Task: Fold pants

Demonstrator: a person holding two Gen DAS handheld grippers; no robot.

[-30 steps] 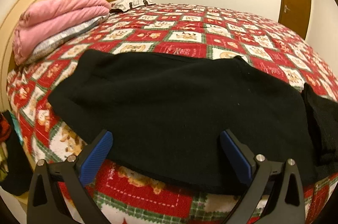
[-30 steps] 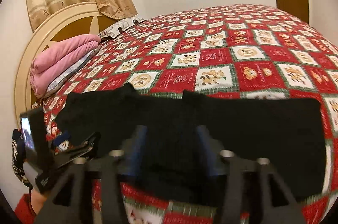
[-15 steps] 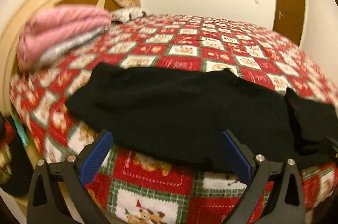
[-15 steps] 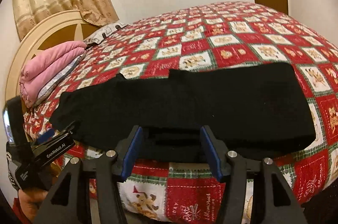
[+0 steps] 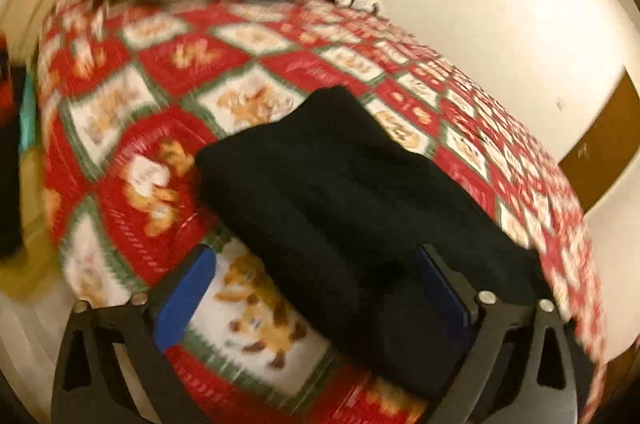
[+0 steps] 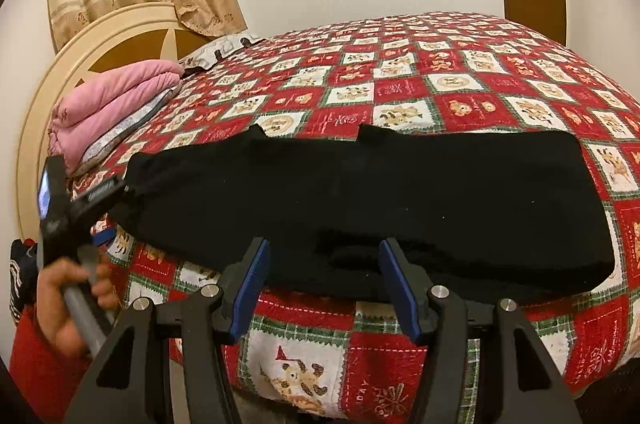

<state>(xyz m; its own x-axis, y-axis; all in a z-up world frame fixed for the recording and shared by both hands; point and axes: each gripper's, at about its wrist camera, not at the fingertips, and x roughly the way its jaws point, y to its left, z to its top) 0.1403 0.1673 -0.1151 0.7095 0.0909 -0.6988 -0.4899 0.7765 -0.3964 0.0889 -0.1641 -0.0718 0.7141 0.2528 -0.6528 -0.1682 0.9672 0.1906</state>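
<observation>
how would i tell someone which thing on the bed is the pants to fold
Start at the big bed under its red, white and green checked quilt. Along the near edge lies a long, flat, plain black pair of pants. The only other folded fabric, a pink blanket stack, sits by the cream headboard.

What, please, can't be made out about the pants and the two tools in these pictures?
- Left wrist view: motion blur smears the pants; whether the left tool touches them is unclear.
- Right wrist view: the left tool's tips are blurred at the pants' end.
- Right tool: cloth contact unclear.
</observation>
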